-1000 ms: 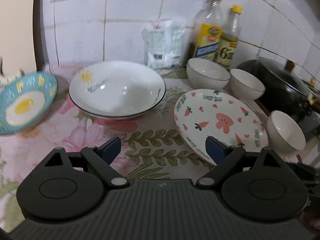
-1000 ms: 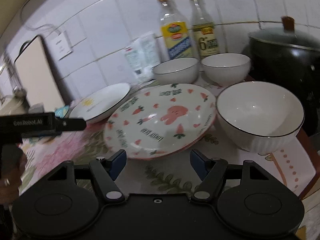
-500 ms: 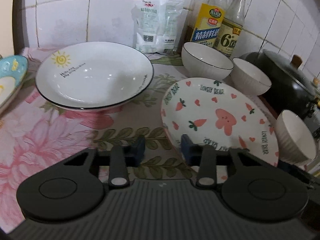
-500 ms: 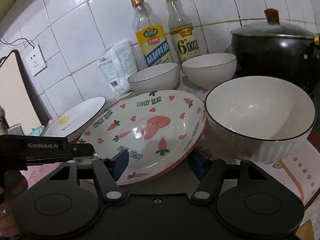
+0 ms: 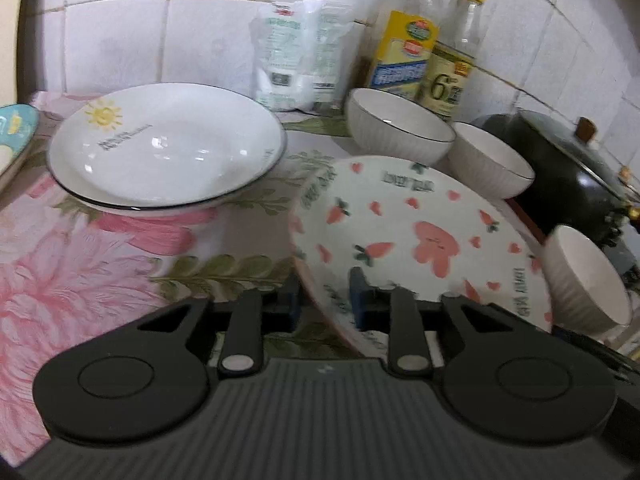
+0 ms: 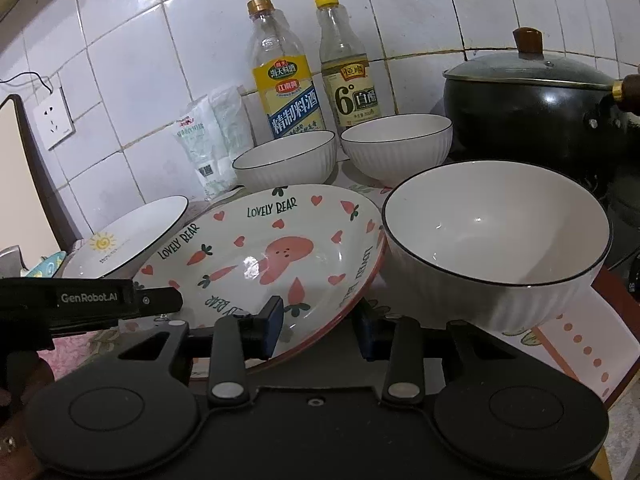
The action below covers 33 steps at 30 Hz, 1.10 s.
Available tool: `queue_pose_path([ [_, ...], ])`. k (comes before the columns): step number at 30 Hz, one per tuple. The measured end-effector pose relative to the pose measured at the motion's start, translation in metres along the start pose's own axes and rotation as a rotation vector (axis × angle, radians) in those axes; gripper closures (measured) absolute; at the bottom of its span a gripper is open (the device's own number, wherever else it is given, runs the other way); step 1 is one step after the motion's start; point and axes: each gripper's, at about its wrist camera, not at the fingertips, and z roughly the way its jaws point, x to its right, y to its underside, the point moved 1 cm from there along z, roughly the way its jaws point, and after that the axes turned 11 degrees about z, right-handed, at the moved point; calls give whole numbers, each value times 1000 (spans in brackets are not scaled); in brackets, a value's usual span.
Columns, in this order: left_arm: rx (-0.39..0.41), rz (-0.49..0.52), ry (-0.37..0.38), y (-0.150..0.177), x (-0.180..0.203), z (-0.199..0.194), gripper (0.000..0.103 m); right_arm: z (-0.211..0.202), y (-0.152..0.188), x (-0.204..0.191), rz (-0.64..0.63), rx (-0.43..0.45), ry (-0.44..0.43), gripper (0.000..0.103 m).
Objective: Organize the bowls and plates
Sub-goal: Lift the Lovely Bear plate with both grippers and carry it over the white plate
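Note:
A white plate with pink carrots and a bear [image 5: 420,220] [image 6: 260,248] lies on the flowered cloth. My left gripper [image 5: 325,300] is closing and pinches its near-left rim, one pad under and one on top. From the other side my right gripper [image 6: 320,332] straddles the near rim; its jaws are closing, with a dark gap left beside the right finger. A white plate with a sun [image 5: 168,148] sits to the left. A large ribbed white bowl [image 6: 492,236] stands right of the carrot plate. Two smaller bowls [image 6: 288,156] [image 6: 396,136] stand behind.
Two bottles [image 6: 286,76] [image 6: 348,68] and a white bag [image 6: 208,136] line the tiled wall. A black lidded pot [image 6: 532,108] fills the far right. A blue plate [image 5: 12,136] peeks in at the left edge.
Both grippers have moved in on the carrot plate and narrowed from wide apart. The left one went from beside the plate to gripping its rim; the right one now has the rim between its fingers.

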Motion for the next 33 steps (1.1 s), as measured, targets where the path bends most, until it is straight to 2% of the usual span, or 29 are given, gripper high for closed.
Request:
queue_pose_path([
  [6,-8,34,-10,2,3,-10,82,-3,0,-2,35,-4,21,68],
  [19,-10,27,-85,21,-3,-54,81,-19,13,-17,33,-66,-39,69],
  [25,17,46,-124,28,1,-81,81,-32,17,-24,34,-78,-79,69],
  [33,68,30,-155,31,-14,-118,81,-48,14,-48,-1,-67,-153,69],
])
